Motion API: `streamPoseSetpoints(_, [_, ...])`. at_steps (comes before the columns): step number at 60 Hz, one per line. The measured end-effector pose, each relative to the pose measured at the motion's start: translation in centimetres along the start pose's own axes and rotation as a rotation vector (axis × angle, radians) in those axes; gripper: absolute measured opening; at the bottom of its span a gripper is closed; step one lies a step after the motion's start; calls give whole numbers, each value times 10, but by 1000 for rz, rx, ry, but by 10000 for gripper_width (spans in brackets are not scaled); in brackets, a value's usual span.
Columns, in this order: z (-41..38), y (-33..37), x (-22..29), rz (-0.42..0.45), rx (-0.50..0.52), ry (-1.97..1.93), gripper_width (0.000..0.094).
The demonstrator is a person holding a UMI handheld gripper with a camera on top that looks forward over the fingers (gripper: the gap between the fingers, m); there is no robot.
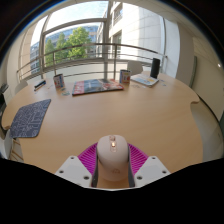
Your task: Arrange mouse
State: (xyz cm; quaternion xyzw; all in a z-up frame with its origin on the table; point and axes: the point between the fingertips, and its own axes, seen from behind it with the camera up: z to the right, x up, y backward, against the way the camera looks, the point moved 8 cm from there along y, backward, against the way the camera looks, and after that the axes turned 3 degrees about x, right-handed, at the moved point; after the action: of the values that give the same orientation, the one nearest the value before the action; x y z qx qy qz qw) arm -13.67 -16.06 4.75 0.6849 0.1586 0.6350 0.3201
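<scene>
Gripper view shows us the mouse [113,158] pinched between the two purple pads [89,157], so the claw [113,160] is closed narrow on it and appears to carry it above the table [120,115]. Our worry is the grip: the mouse has a rounded, smooth shell, and we judge it could slip or twist out if we tilt or swing fast. Dropping it short of the dark mat [30,117] at the left is the other risk. We hold the claw level, pointing across the table toward the windows [75,40].
</scene>
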Motion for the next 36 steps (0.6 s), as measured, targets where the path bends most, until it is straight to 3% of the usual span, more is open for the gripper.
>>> streamPoseSetpoints(5, [1,11,37,59,-51,-13,416])
streamPoseSetpoints(13, [-34,40,137,229,-58,-27,416])
streamPoseSetpoints(19, [-103,61,212,370,13,-5,414])
streamPoseSetpoints(24, [-190,74,248,437,130,9,413])
streamPoseSetpoints(31, [-303,49,236,412,267,82,412])
streamPoseSetpoints(36, [-352,7,213,290,330,99,411])
